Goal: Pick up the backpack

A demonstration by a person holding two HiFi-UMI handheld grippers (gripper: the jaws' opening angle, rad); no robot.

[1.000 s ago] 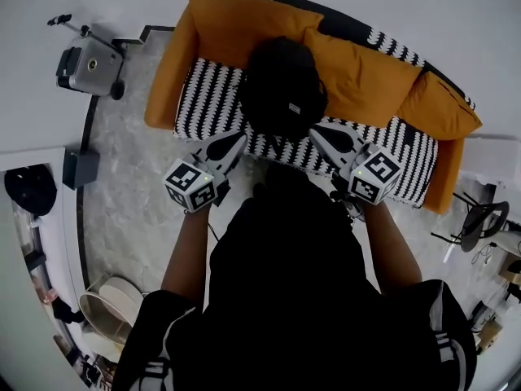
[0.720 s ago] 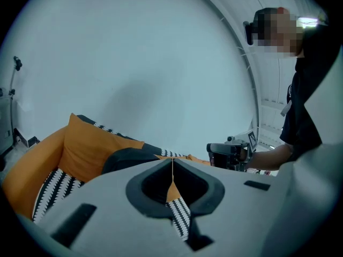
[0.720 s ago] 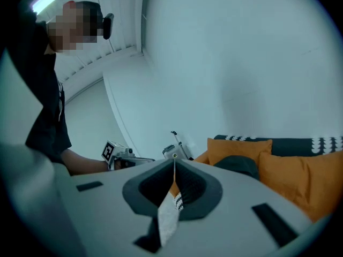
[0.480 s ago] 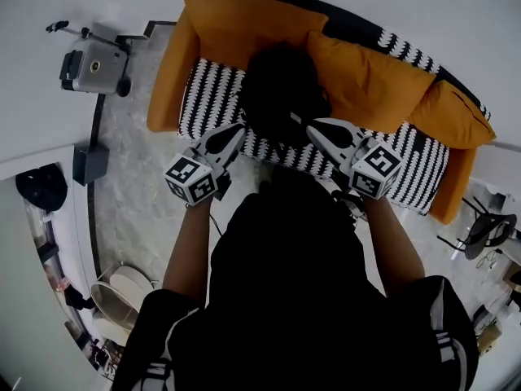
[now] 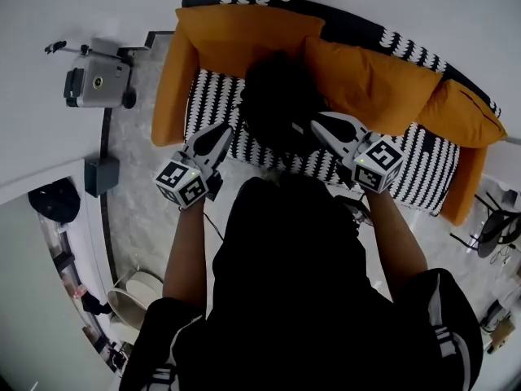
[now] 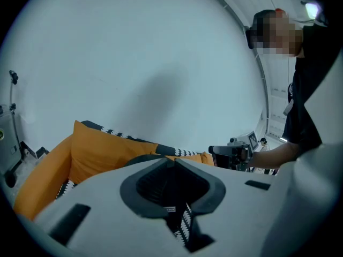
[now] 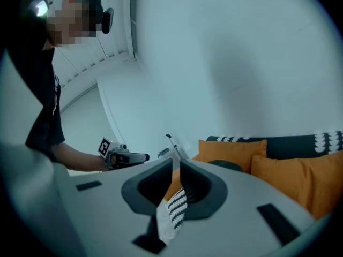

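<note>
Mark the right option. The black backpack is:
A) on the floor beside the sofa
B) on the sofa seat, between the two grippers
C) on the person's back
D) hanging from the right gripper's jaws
B: in the head view the black backpack sits on the sofa seat against the orange cushions, with the left gripper and right gripper at either side, neither holding it.

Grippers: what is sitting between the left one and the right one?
The black backpack, resting on the striped sofa, lies between the left gripper and right gripper. The head view shows it.
</note>
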